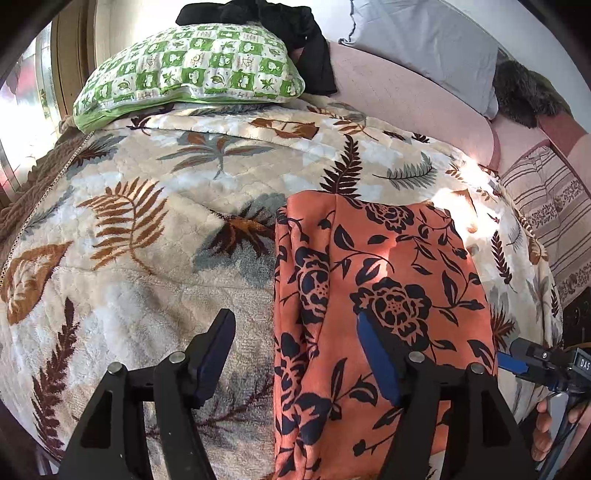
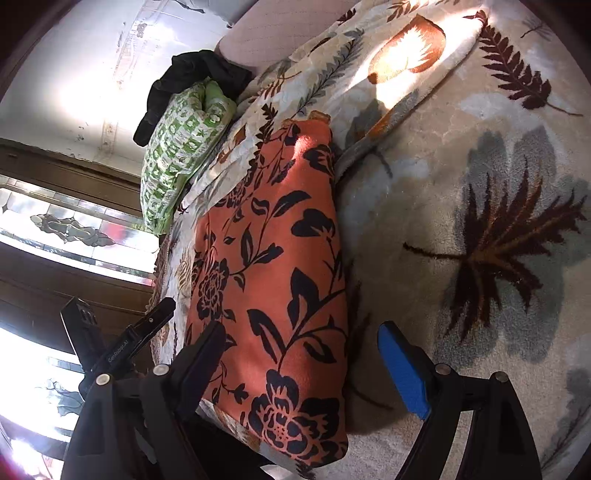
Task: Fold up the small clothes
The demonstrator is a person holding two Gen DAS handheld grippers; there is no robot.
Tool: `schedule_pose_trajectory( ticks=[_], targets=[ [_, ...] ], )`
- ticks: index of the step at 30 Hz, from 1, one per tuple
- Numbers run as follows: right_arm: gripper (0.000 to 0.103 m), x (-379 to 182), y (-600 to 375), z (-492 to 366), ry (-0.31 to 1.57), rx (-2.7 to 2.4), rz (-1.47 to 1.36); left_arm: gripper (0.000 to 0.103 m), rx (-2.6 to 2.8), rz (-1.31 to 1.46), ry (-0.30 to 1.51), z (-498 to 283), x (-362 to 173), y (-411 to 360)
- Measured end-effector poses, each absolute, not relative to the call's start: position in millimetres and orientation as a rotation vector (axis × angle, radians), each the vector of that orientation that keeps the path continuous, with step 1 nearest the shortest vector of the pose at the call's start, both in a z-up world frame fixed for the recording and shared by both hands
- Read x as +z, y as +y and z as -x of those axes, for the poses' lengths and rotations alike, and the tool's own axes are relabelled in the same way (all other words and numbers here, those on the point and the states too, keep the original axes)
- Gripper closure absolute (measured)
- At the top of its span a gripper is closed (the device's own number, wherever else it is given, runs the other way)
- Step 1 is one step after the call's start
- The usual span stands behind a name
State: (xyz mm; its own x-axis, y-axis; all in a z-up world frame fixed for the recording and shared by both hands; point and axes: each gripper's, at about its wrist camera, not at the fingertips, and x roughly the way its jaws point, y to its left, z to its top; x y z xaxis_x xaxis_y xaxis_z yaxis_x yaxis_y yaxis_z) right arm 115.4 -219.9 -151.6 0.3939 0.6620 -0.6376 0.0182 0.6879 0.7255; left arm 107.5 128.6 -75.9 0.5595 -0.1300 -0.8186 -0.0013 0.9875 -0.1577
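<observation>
1. Here's the orange floral garment [image 1: 384, 280], folded into a long narrow panel and lying flat on the leaf-print blanket [image 1: 147, 229] that covers the bed.
2. Left hand-held gripper [image 1: 295, 334] hangs above the garment's near left edge, jaws standing apart, nothing pinched between them. One finger sits over bare blanket, the blue-padded one over the orange cloth.
3. From the right wrist view, the right hand-held gripper [image 2: 303, 343] is spread wide too, straddling the near end of the garment [image 2: 273, 280]; the pads are not pressing on the fabric.
4. The blue pad [image 2: 404, 373] of that gripper sits over blanket [image 2: 480, 229] just beside the garment's long edge; the dark finger sits over its other side.
5. The left wrist view catches the right gripper at the far right edge, with a person's fingers [image 1: 546, 432] wrapped below it.
6. Up at the head of the bed: a green checked pillow [image 1: 192, 74] resting on the blanket, a black cloth [image 1: 295, 26] draped behind and over it.
7. A grey pillow [image 1: 424, 48] lies further right on a pink sheet [image 1: 399, 96].
8. A sunlit patch falls across the blanket's folded edge [image 2: 406, 55], near the garment's far end.
</observation>
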Motion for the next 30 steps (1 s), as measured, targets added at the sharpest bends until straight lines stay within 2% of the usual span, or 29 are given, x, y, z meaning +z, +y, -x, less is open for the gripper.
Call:
schedule_pose_trajectory(
  ticks=[11, 13, 14, 15, 17, 19, 20, 22, 23, 24, 25, 26, 28, 30],
  targets=[
    [0.017, -148.8, -220.6, -105.8, 1.091, 0.458, -0.735, 0.033, -0.129, 0.162, 0.960, -90.1, -70.1, 128.2],
    [0.017, -147.1, -222.3, -108.1, 1.083, 0.457, -0.728, 0.026, -0.197, 0.263, 0.920, -85.1, -67.1, 139.4],
    [0.017, -145.0, -222.9, -109.6, 1.075, 0.456, -0.719, 0.013, -0.220, 0.321, 0.899, -83.5, -67.8, 146.3],
    [0.017, -142.3, -223.1, -111.6, 1.063, 0.455, -0.706, 0.008, -0.229, 0.368, 0.879, -83.3, -70.4, 151.5],
    [0.016, -138.8, -221.4, -119.2, 1.043, 0.458, -0.681, 0.007, -0.225, 0.419, 0.897, -93.3, -85.9, 158.4],
    [0.014, -143.6, -216.0, -133.0, 1.055, 0.461, -0.686, 0.007, -0.217, 0.445, 1.014, -112.5, -115.7, 155.1],
    [0.013, -149.8, -211.3, -141.8, 1.069, 0.468, -0.686, 0.009, -0.218, 0.445, 1.100, -121.8, -134.7, 150.2],
    [0.013, -169.7, -196.3, -161.2, 1.145, 0.468, -0.675, 0.029, -0.218, 0.311, 1.091, -120.9, -139.2, 133.4],
    [0.016, -176.6, -185.4, -166.4, 1.186, 0.510, -0.663, 0.071, -0.301, 0.305, 1.099, -118.9, -133.6, 125.1],
    [0.043, -172.3, -172.0, -165.9, 1.180, 0.561, -0.590, 0.073, -0.282, 0.292, 1.108, -118.3, -127.4, 121.4],
    [0.051, -164.8, -159.3, -162.8, 1.172, 0.553, -0.464, 0.074, -0.270, 0.260, 1.097, -118.4, -123.0, 117.3],
    [0.053, -160.0, -154.0, -161.1, 1.164, 0.551, -0.413, 0.075, -0.266, 0.255, 1.094, -119.3, -121.6, 114.6],
    [0.064, -150.3, -156.8, -163.5, 1.153, 0.552, -0.399, 0.077, -0.265, 0.287, 1.074, -119.9, -114.4, 111.4],
    [0.064, -127.9, -160.2, -161.5, 1.094, 0.556, -0.345, 0.077, -0.282, 0.291, 1.011, -118.8, -96.5, 103.0]
  ],
)
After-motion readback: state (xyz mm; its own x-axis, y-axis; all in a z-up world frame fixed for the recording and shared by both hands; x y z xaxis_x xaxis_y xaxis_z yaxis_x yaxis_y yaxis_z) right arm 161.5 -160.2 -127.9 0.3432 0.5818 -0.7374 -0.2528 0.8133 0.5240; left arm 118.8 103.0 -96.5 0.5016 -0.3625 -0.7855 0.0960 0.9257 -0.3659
